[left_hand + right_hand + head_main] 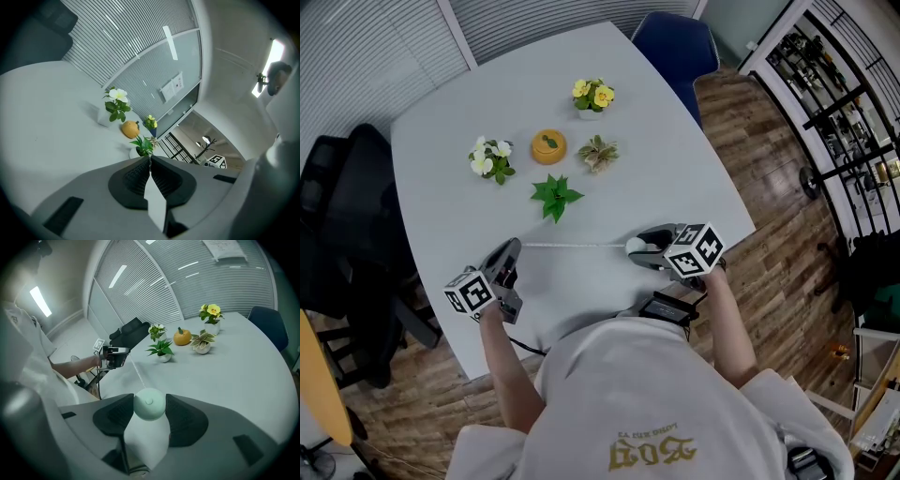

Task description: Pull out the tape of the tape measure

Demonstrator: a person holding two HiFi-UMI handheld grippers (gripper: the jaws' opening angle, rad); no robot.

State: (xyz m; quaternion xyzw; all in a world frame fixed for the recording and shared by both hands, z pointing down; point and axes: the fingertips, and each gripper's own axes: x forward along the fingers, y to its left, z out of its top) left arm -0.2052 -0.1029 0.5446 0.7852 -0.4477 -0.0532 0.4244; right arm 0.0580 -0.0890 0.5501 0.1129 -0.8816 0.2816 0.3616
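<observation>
Your right gripper [637,249] clamps the small round tape measure [149,404] by the near edge of the table [675,178], and your left gripper [514,247] pinches the end of the tape [572,245], jaws fully together. The tape looks thin, light and probably springy, so hold its tip firmly

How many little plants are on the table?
4. Yellow-flowered one farthest back, white-flowered one at the left, pale-leaved one right of the orange pumpkin, green leafy one in front. None looks hidden.
</observation>
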